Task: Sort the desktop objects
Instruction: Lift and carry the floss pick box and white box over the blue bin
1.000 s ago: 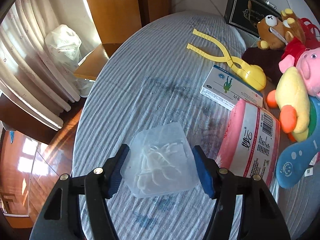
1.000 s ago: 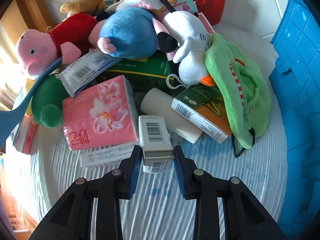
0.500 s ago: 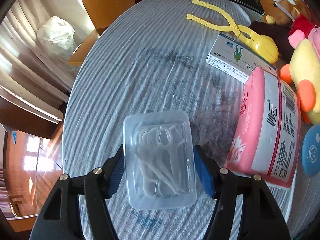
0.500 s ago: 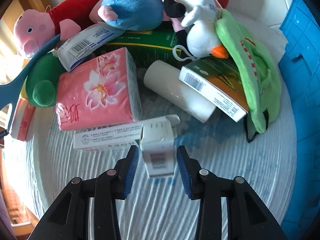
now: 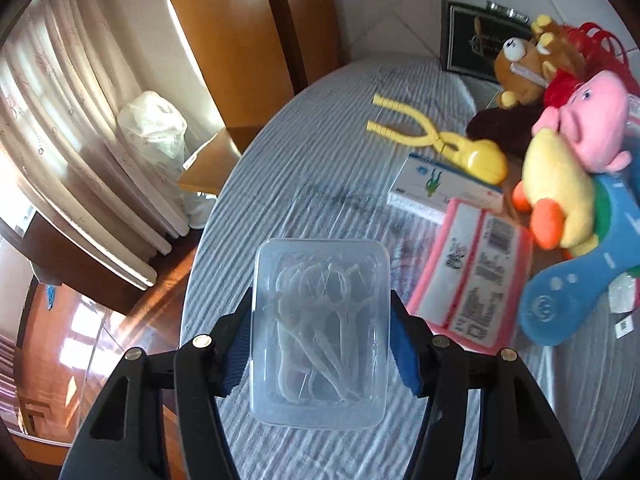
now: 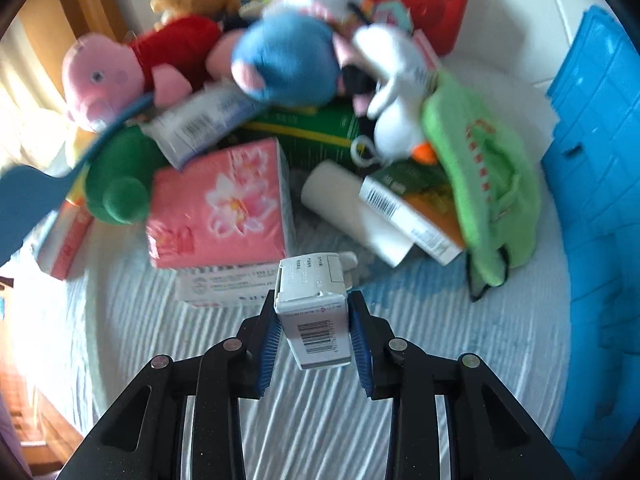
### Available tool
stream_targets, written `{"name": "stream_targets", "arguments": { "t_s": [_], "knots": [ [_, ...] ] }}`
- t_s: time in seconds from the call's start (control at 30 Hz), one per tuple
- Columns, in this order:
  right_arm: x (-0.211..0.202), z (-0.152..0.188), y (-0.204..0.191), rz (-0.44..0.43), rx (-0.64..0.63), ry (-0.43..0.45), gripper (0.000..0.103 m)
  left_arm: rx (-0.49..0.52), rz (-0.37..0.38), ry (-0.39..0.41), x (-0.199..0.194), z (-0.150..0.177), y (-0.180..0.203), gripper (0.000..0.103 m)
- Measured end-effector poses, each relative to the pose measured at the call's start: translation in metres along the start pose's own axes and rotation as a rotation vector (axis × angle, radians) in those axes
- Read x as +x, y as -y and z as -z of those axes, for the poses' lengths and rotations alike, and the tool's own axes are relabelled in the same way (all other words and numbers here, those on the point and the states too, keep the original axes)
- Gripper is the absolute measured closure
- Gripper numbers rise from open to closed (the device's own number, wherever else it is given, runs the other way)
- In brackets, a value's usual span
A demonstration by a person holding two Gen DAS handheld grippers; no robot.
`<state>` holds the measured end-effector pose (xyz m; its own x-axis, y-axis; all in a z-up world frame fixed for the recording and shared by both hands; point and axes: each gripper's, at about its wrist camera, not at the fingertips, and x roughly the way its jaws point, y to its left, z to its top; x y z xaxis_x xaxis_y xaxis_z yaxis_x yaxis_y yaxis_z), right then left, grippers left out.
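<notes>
Bright daylight, both fisheye views bent and dark at the corners.
Sun pours through the curtains (image 5: 60, 128) and glares off the floor (image 5: 76, 344); the toy pile (image 6: 288, 60) smears with motion blur, while the held carton (image 6: 316, 316) stays fairly sharp.

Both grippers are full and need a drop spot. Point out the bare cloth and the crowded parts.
Bare cloth lies left of the yellow tongs, out to the table edge. More bare cloth lies between the pink tissue pack and the blue crate, nearest the camera. The toy pile behind is crowded.
</notes>
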<state>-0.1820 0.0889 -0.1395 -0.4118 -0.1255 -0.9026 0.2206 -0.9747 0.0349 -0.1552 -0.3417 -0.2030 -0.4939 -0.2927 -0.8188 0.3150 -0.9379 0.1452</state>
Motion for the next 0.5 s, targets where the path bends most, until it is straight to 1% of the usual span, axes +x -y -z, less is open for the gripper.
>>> {"name": "stream_targets", "arguments": {
  "t_s": [0.03,0.07,0.1,0.17,0.27,0.37,0.5],
  "knots": [
    [-0.005,-0.016,0.004,-0.002,-0.001,0.018,0.071,-0.001,0.015,0.032,-0.017,-0.003,0.009,0.044],
    [-0.017,-0.018,0.005,-0.004,-0.004,0.044,0.071,0.007,0.032,0.061,-0.033,-0.005,0.017,0.044],
    [-0.028,-0.012,0.013,-0.005,-0.007,0.064,0.071,0.022,0.05,0.09,-0.048,-0.008,0.027,0.044],
    [-0.035,-0.013,0.009,-0.009,-0.005,0.107,0.071,0.057,0.081,0.142,-0.073,-0.011,0.048,0.044],
    [-0.056,0.001,0.008,-0.017,-0.002,0.18,0.071,0.116,0.15,0.215,-0.111,-0.014,0.085,0.044],
    [-0.084,0.008,0.011,-0.011,-0.004,0.239,0.071,0.176,0.224,0.254,-0.138,-0.014,0.12,0.044],
    [-0.119,0.019,0.017,-0.001,0.011,0.303,0.071,0.256,0.281,0.29,-0.165,-0.01,0.161,0.044]
  ]
}}
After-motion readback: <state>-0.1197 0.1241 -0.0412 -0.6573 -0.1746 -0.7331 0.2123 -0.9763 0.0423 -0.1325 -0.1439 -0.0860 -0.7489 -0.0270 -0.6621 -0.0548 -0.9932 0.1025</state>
